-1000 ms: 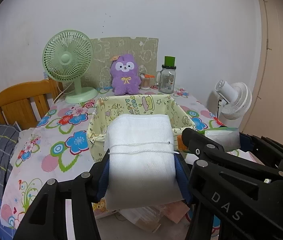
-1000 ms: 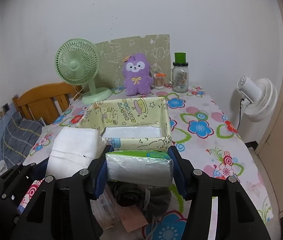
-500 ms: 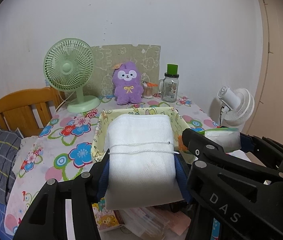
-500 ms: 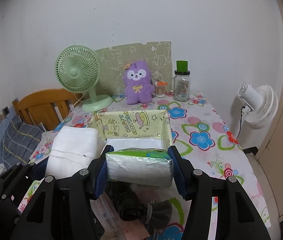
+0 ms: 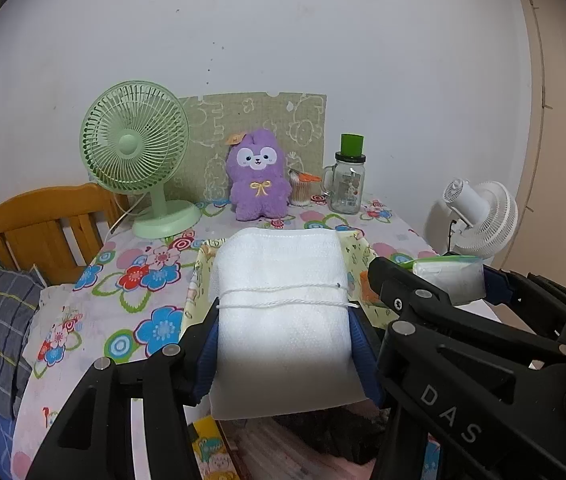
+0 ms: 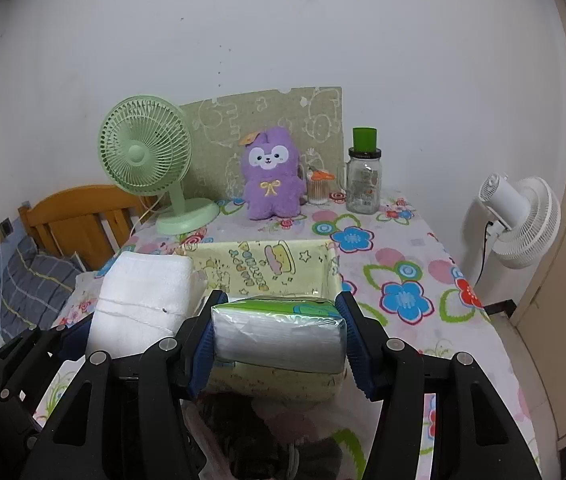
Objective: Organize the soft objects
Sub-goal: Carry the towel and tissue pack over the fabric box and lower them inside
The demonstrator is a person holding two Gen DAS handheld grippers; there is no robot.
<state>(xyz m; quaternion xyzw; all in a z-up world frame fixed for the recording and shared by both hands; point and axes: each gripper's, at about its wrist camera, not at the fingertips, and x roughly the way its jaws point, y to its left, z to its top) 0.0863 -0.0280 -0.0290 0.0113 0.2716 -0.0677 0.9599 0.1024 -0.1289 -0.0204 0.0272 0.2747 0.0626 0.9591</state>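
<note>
My left gripper (image 5: 285,328) is shut on a white folded towel (image 5: 283,308) tied with white string, held in the air in front of the yellow cartoon-print fabric bin (image 5: 359,256). The towel also shows in the right wrist view (image 6: 139,300). My right gripper (image 6: 277,332) is shut on a green-topped pack of tissues (image 6: 279,332), held just before the bin's near wall (image 6: 267,268). The pack also shows in the left wrist view (image 5: 449,276). A purple plush toy (image 6: 271,180) sits upright at the back of the flowered table (image 6: 403,280).
A green desk fan (image 6: 147,160) stands back left, a glass jar with a green lid (image 6: 363,176) and a small cup (image 6: 317,188) back right. A white fan (image 6: 523,216) stands right of the table, a wooden chair (image 6: 79,216) left. Dark clothes (image 6: 267,432) lie below the grippers.
Both grippers have risen and pulled back from the bin with their loads still held. The bin sits lower and farther in both views, and its inside is now hidden.
</note>
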